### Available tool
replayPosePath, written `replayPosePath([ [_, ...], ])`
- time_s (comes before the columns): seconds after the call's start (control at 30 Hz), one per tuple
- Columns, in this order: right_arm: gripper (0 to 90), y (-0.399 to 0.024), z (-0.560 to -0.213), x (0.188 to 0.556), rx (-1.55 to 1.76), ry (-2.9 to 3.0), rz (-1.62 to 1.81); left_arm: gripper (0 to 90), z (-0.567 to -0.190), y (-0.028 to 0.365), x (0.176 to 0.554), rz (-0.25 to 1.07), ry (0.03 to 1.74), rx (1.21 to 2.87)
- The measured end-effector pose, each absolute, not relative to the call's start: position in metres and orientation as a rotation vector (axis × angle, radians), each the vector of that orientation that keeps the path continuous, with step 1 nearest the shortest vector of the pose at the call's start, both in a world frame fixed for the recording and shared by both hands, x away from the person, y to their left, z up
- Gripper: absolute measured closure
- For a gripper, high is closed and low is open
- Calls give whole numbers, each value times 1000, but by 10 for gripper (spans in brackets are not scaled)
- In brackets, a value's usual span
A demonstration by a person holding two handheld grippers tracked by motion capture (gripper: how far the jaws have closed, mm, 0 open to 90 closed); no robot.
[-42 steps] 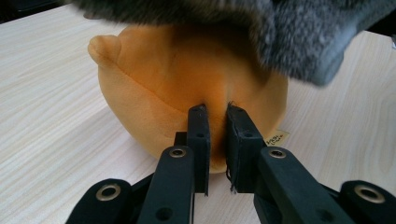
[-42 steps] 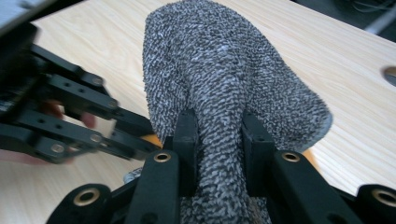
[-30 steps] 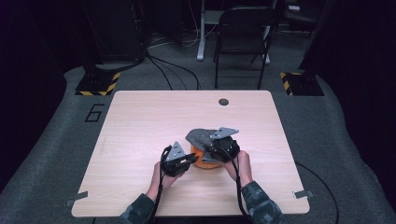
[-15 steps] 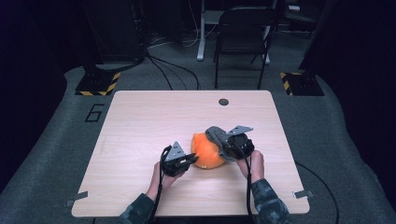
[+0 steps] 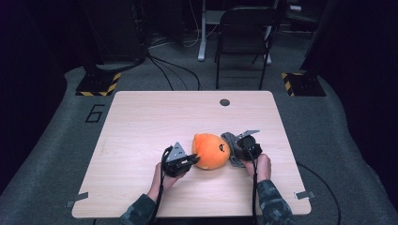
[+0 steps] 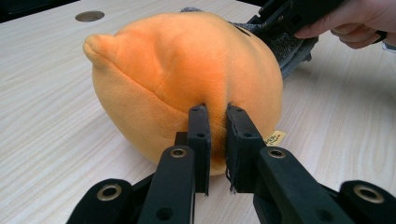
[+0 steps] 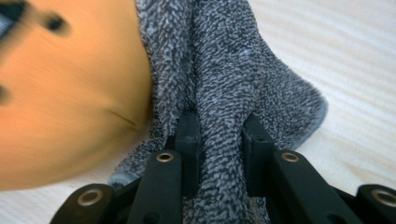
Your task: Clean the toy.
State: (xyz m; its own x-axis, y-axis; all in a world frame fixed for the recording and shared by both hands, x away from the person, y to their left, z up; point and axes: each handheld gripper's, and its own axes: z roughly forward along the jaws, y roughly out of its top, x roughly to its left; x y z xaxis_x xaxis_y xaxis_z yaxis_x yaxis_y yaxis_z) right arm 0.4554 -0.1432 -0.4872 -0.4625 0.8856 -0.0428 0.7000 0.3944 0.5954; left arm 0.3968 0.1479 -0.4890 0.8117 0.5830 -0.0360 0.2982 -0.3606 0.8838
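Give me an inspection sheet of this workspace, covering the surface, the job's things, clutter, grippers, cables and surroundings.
Surface: light wooden table with a round grommet hole near the far edge.
Job's things: orange plush toy lying on the table; grey fuzzy cloth against its right side.
Clutter: nothing seen.
Grippers: left gripper shut, pinching a fold of the plush; right gripper shut on the cloth.
Cables: one cable trails from each gripper toward the person; further black cables lie on the floor beyond the table.
Surroundings: dark room, grey carpet, black folding chair behind the table, two yellow-and-black striped bases at the far corners, a "6" marked on the floor.
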Motion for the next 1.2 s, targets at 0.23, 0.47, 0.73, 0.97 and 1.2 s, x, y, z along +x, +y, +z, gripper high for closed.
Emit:
replayPosePath([
  [0.23, 736, -134, -421, 432, 1244, 2198, 914, 809, -489, 148, 397, 351, 654, 1968],
  [0.47, 751, -96, -438, 428, 1134, 2304, 886, 804, -490, 148, 397, 341, 658, 1969],
  [0.73, 758, -95, -446, 431, 1127, 2309, 869, 587, -486, 154, 400, 354, 575, 1991],
  [0.97, 759, -96, -446, 433, 1116, 2321, 877, 289, -485, 164, 401, 423, 560, 2002],
  [1.2, 759, -98, -447, 435, 1121, 2330, 886, 232, -506, 158, 404, 463, 533, 2109],
])
